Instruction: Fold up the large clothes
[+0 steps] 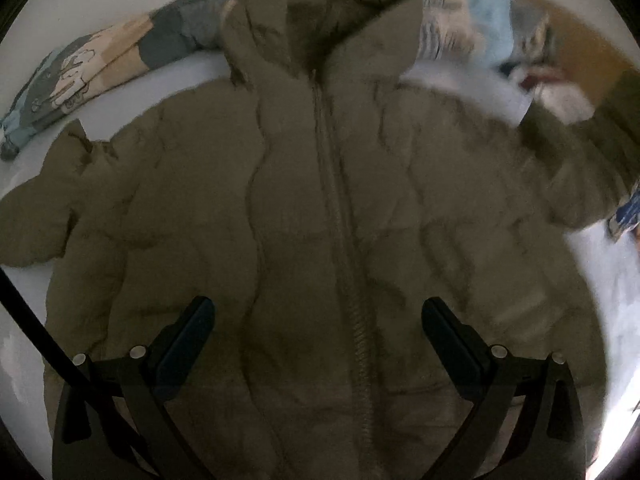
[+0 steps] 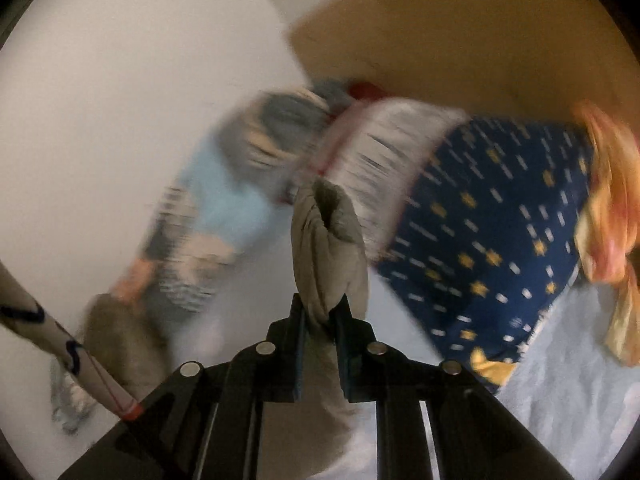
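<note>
An olive puffer jacket [image 1: 320, 208] lies face up, zipped, on a white bed [image 1: 592, 280], hood toward the far side. Its left sleeve [image 1: 44, 216] lies flat; the left gripper [image 1: 318, 320] hovers above the lower front, jaws spread and empty. The right sleeve is lifted, its cuff [image 2: 328, 240] pinched in the right gripper [image 2: 320, 316]. The padding looks soft, bulky, light and probably slick, so cuffs and hem seem the surest holds.
</note>
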{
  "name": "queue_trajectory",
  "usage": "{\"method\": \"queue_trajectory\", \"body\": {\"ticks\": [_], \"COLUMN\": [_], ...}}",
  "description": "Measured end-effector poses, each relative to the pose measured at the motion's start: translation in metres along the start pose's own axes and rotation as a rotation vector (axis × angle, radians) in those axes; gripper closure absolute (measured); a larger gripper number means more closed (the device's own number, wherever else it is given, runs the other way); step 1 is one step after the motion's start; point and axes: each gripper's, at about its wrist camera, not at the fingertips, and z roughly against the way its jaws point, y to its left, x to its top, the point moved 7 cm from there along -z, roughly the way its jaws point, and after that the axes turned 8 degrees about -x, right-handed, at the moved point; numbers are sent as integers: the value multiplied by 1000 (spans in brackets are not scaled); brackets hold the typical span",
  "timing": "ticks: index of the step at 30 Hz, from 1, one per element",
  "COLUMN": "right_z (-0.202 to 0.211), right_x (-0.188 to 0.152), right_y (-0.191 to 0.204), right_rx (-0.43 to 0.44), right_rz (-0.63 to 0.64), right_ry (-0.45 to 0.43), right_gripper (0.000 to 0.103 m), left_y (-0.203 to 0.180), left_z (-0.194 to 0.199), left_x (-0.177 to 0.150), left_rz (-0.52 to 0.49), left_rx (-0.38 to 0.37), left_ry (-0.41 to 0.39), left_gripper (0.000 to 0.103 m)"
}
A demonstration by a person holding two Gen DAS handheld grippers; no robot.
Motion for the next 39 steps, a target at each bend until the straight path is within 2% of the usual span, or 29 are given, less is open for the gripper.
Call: {"method": "queue_trajectory", "body": {"ticks": [3,7,10,13,15,19,25,32,36,38,39], "right_z": [52,130,170,196,200,184,126,42,2,-12,-15], "right_x": [12,3,-17,-46,-70,-131,-224,-316,-360,-375,-382], "right_y": [66,155,209,267,296,344,379,393,390,389,390], "right_rx": [93,218,298,370,388,408,408,370,338,341,344], "right_rz": [58,147,192,246,281,332,376,439,422,395,384], "right_ry": [-40,-79,-72,-37,-10,80,232,386,475,501,511], "right_gripper": [88,88,88,88,88,88,89,89,88,85,79], "left_y": [4,7,16,31,44,83,138,152,152,153,153], "left_z": [22,40,41,57,69,95,113,107,88,84,83], "left_x": [10,13,11,13,17,21,20,13,10,9,9], "left_rz": [2,25,13,29,62,149,261,308,323,333,333], "left_rx": [-9,-35,10,64,53,69,111,95,78,66,67], "left_ry": [-54,-64,-43,-70,-92,-133,-143,-127,-78,-64,-62], "left_gripper": [0,0,0,0,0,0,0,0,0,0,0]}}
